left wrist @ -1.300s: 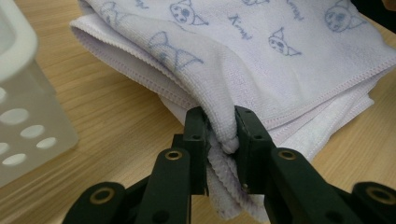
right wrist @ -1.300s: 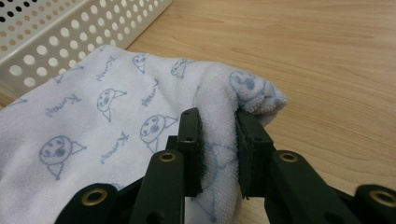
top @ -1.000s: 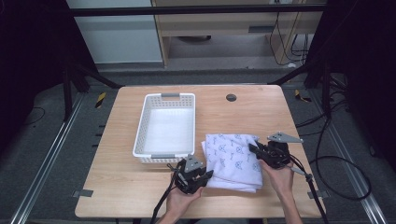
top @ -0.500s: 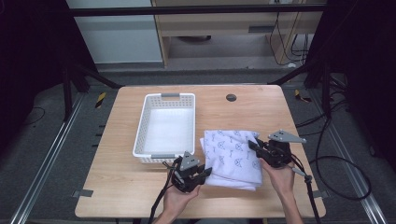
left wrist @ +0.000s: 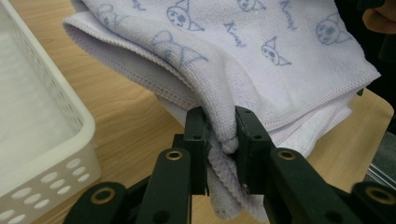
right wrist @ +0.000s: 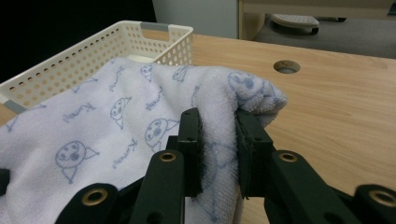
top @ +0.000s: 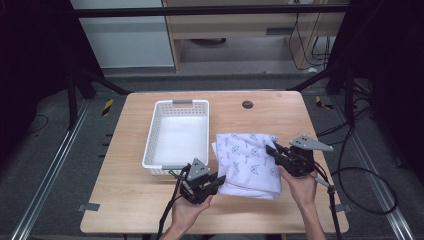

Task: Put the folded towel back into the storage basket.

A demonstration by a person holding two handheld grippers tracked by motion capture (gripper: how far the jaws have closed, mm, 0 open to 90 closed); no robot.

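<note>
I saw a folded white terry towel printed with small blue cartoon faces [top: 248, 162] lying on the light wooden counter [top: 125, 205], just beside the right wall of a white perforated plastic basket [top: 152, 135]. My left tool [top: 218, 181] had its jaws pressed together on a bunched fold at the towel's near left corner, the cloth squeezed between the black pads [left wrist: 196, 140]. My right tool [top: 271, 150] pinched the towel's far right corner in the same way, that corner raised off the counter into a rounded hump. A round hole [top: 247, 104] sat in the counter beyond the towel.
</note>
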